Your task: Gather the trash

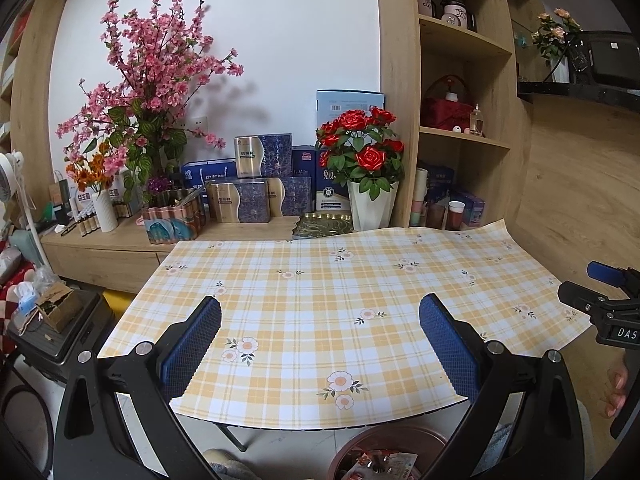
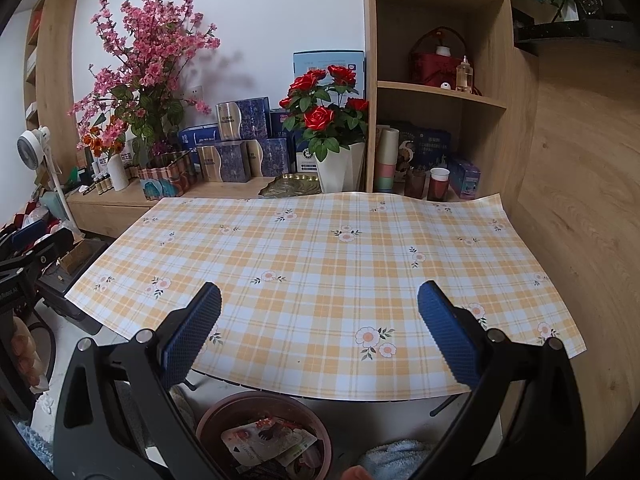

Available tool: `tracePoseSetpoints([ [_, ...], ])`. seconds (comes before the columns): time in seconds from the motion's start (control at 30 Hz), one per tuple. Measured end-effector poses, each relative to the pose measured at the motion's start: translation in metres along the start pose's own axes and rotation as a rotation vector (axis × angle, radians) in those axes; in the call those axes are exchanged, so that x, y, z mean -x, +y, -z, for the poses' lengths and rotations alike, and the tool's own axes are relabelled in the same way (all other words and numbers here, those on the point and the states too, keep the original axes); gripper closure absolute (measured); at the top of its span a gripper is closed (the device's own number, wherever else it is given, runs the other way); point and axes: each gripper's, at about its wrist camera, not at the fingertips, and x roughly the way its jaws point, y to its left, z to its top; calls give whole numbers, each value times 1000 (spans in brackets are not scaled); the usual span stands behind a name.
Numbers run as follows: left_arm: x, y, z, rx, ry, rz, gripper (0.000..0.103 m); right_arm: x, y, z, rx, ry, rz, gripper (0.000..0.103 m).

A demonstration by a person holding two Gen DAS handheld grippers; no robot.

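A brown round bin (image 2: 212,416) stands on the floor below the table's near edge, with snack wrappers (image 2: 268,440) inside; it also shows in the left wrist view (image 1: 360,444). My left gripper (image 1: 320,320) is open and empty above the near part of the checked tablecloth (image 1: 320,280). My right gripper (image 2: 320,312) is open and empty above the same cloth (image 2: 320,248). The right gripper's body shows at the right edge of the left wrist view (image 1: 600,304). The left gripper's body shows at the left edge of the right wrist view (image 2: 28,260).
A wooden sideboard (image 1: 120,248) behind the table holds pink blossoms (image 1: 152,72), red roses in a white pot (image 1: 368,168), blue boxes (image 1: 260,200) and a gold leaf dish (image 1: 324,226). Shelves (image 2: 436,92) with cups stand at the right. A fan (image 2: 32,148) is at the left.
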Motion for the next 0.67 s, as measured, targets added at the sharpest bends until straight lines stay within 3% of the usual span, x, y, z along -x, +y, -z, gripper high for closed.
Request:
tracePoseSetpoints([
  [0.67, -4, -2, 5, -26, 16, -48, 6, -4, 3, 6, 1, 10, -6, 6],
])
